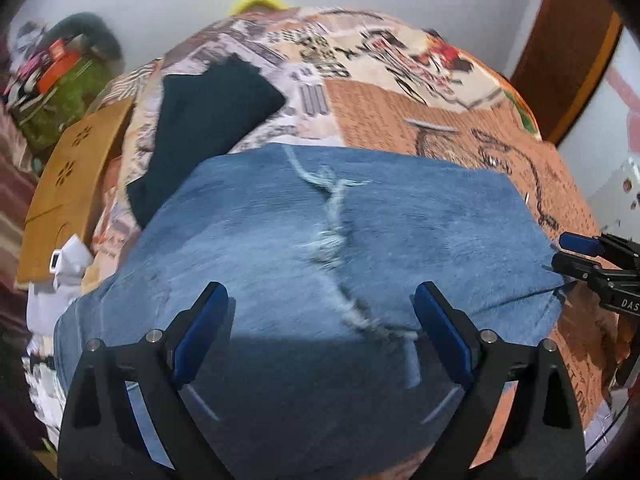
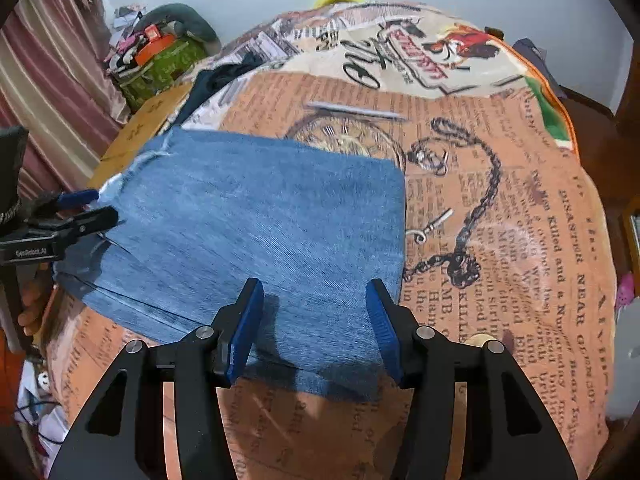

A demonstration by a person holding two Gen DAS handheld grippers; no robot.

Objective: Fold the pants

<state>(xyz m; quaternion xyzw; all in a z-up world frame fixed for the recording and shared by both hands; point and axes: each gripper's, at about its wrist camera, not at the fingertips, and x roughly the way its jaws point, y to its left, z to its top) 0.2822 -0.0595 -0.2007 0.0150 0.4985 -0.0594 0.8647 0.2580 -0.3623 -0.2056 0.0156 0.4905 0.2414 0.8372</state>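
A: Where are the jeans point(image 1: 320, 240) now?

B: Lying flat on the bed point(image 2: 500, 200), already folded into a thick blue block, toward its left edge and near you. At that edge a dark cloth point(image 1: 200, 120) lies just past them, beside a wooden board point(image 1: 72, 176).

A: And your tools?

B: Going left to right: your left gripper point(image 1: 320, 320) hangs over the jeans with its jaws spread wide and nothing between them. Your right gripper point(image 2: 316, 312) is over the right part of the block, jaws apart as well, pads clear of the cloth.

A: How will the denim handle?

B: I'd judge it heavy for cloth, soft but thick, so the layers should stay put and bend in broad curves, not sharp creases. The weave looks coarse, so the ribbed blue pads ought to bite well. A frayed pale seam point(image 1: 332, 216) runs down the top layer; its loose threads could snag.

A: Where do you take hold?

B: At the corners of the near edge, pinching every layer together, clear of that fraying.
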